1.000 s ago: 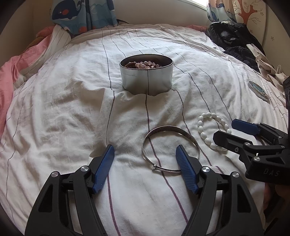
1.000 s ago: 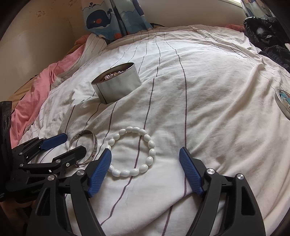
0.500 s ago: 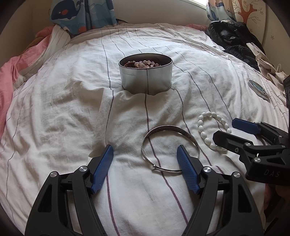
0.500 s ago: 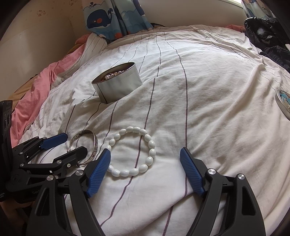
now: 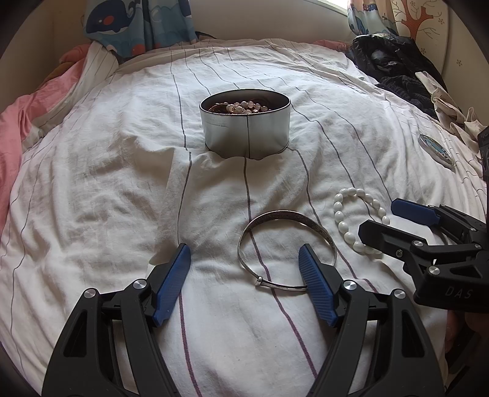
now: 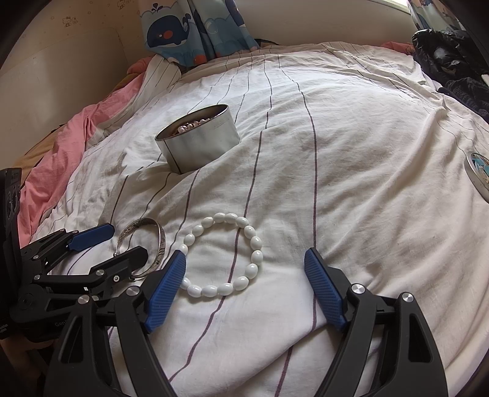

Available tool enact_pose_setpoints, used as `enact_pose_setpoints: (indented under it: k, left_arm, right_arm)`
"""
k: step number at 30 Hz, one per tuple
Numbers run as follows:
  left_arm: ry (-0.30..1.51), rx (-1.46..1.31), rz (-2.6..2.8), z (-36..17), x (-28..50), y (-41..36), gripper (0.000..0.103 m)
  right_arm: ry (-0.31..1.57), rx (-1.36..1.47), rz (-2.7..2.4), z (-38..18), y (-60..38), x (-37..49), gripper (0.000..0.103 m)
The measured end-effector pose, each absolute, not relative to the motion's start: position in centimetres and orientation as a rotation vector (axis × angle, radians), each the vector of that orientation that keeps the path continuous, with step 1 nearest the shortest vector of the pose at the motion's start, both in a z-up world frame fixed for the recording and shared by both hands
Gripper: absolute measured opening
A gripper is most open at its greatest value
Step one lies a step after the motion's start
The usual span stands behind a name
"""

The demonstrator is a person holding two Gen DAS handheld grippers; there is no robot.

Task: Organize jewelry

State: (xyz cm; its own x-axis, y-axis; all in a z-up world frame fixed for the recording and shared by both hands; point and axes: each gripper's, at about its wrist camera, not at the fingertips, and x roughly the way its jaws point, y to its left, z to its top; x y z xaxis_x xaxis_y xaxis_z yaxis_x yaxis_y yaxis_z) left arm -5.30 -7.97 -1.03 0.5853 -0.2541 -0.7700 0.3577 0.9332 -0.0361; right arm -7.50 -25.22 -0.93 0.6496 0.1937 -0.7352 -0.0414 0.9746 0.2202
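A round silver tin (image 5: 245,129) with beaded jewelry inside stands on the white striped bedsheet (image 5: 91,183); it is also in the right wrist view (image 6: 200,143). A silver bangle (image 5: 284,220) lies flat just ahead of my left gripper (image 5: 244,259), whose blue pads stand open with its right pad over the bangle's near edge. A white bead bracelet (image 6: 226,287) lies between and slightly ahead of my open right gripper's (image 6: 244,265) pads, nearer the left one. The bracelet (image 5: 345,226) and right gripper (image 5: 394,220) also appear at the right of the left wrist view.
The tin's lid (image 5: 435,149) lies on the sheet at the right. Dark clothes (image 5: 394,64) are piled at the back right. A pink blanket (image 6: 55,171) lines the left side, and a whale-print curtain (image 6: 189,27) hangs behind the bed.
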Motion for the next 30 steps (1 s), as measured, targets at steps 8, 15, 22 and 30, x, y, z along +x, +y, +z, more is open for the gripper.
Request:
enact_pose_setpoints:
  k: [8,15,22,30]
  left_arm:
    - [0.876,0.122,-0.362,-1.0,-5.3,-7.9,0.069]
    - [0.879,0.088,-0.353,-0.8,-5.8,-6.2,0.045]
    - [0.863,0.042,-0.368,-0.5,-5.8,-5.4,0.044]
    - [0.857,0.104,-0.354,-0.7,-5.6,-6.6,0.051]
  right_arm:
    - [0.853,0.19,0.137,-1.0,-25.1,-7.5,0.079]
    - [0.84,0.192,0.153,-0.7,-25.0,-7.7,0.084]
    - [0.804,0.213,0.156,-0.3,-25.6,-8.2,0.086]
    - [0.797,0.202,0.137,-0.2,-25.5,-8.2,0.085]
